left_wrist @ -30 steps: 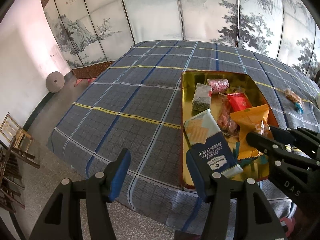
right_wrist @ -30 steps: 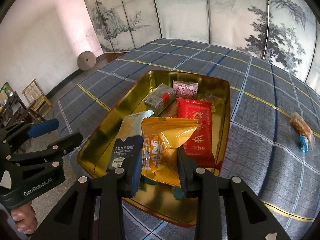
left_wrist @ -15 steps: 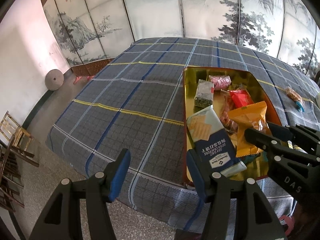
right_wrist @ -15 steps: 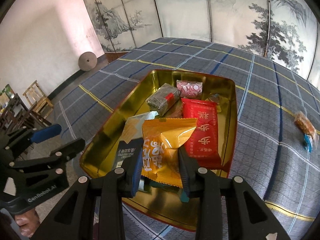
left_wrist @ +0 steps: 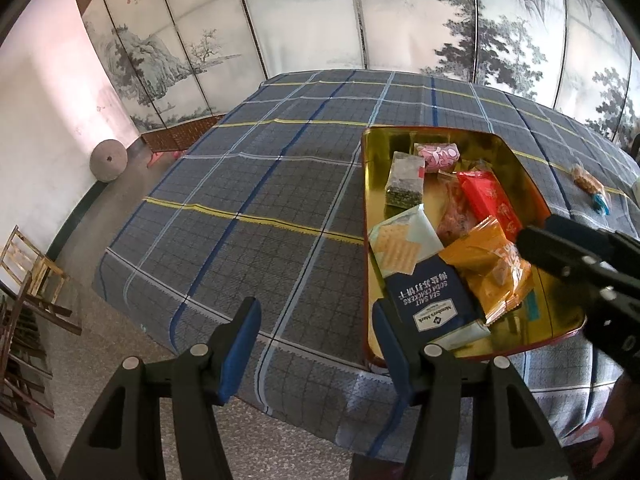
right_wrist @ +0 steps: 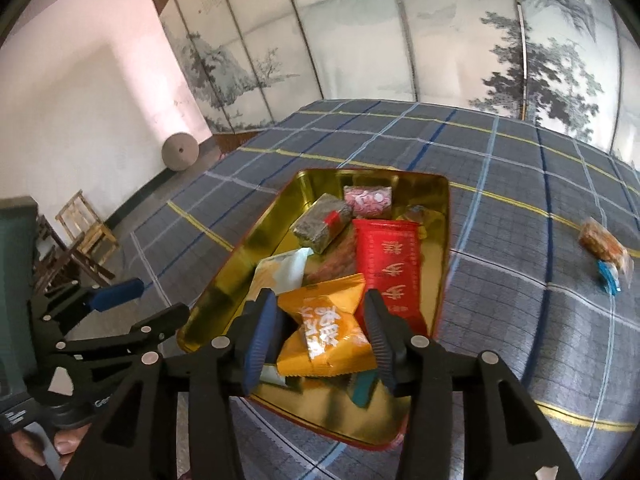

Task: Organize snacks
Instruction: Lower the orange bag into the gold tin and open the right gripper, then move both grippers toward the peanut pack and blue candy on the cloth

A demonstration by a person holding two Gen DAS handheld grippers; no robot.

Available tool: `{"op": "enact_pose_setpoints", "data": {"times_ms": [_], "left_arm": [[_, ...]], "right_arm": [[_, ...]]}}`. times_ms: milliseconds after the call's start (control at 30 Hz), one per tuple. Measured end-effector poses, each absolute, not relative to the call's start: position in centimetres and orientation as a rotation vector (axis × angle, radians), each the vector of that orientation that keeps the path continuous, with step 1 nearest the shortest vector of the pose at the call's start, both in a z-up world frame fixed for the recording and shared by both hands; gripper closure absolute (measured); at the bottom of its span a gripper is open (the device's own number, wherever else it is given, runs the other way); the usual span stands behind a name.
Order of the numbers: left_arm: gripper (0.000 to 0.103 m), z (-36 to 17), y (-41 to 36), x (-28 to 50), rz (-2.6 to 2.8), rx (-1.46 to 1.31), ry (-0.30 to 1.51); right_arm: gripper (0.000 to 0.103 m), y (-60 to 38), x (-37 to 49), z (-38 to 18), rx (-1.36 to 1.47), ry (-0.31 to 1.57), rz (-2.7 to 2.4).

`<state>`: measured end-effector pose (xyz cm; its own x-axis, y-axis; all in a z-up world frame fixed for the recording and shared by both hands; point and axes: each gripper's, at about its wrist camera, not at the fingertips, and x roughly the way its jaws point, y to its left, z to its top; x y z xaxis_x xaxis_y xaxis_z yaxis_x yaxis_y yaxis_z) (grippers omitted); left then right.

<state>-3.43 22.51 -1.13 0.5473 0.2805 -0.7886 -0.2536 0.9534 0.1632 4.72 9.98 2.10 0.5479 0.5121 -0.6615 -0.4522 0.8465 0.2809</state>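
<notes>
So the gold tin (right_wrist: 442, 216) is sitting near the front edge of the desk (left_wrist: 248, 184), which has a grey plaid cloth with blue and yellow lines over it. The tin is pretty loaded: an orange snack bag (right_wrist: 326, 328) lies on top at the near end, a long red packet (right_wrist: 390, 264) next to it, a dark greenish block in clear wrap (right_wrist: 320, 226) further back, and a pink patterned pack (right_wrist: 368, 200) at the far end. There's also a navy soda cracker pack (left_wrist: 430, 300) along the tin's left wall, with its pale end pointing deeper in.

The right gripper (right_wrist: 322, 334) is over the near end of the tin with its jaws spread on either side of the orange bag. Looks like there's a gap on both sides, so it's not squeezing it. The view is a bit blurry though.

The left gripper (left_wrist: 316, 340) is wide open with nothing in it, hanging over the front edge of the desk just left of the tin. Its right finger overlaps the tin's near corner in the view.

One stray snack (right_wrist: 604, 246), brownish in clear wrap with a blue end, lies on the cloth well off to the right of the tin. Behind the desk stands a folding screen (left_wrist: 320, 20) painted with trees and hills, plus a round stone disc (left_wrist: 108, 160) against the wall and a wooden chair (right_wrist: 86, 228) on the floor.
</notes>
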Motion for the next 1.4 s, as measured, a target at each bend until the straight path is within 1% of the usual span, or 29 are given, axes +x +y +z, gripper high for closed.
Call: {"op": "enact_pose_setpoints", "data": {"times_ms": [167,367,600,867,1133,1400], "left_arm": [[0.044,-1.0,22.0,-3.5,0.314,0.043,0.94],[0.044,-0.7,21.3,-3.4,0.313,0.057,0.938],[0.044,-0.3,19.8,-3.3,0.305,0.092,0.935],[0.044,-0.1,17.7,-2.9,0.292,0.147,0.936],[0.044,0.6,14.8,-1.8,0.256,0.221,0.934],[0.044,1.7,9.7,2.2,0.006,0.191,1.022]], "right_arm": [[0.054,7.5,4.2,2.4,0.113,0.793,0.534],[0.045,3.2,3.8,1.8,0.139,0.781,0.444],[0.043,-3.4,3.9,0.5,0.226,0.789,0.305],[0.039,-9.8,3.1,-0.7,0.22,0.771,0.155],[0.033,-15.7,3.5,-2.0,0.269,0.765,0.035],[0.033,-20.5,3.7,-4.0,0.321,0.778,-0.053]]}}
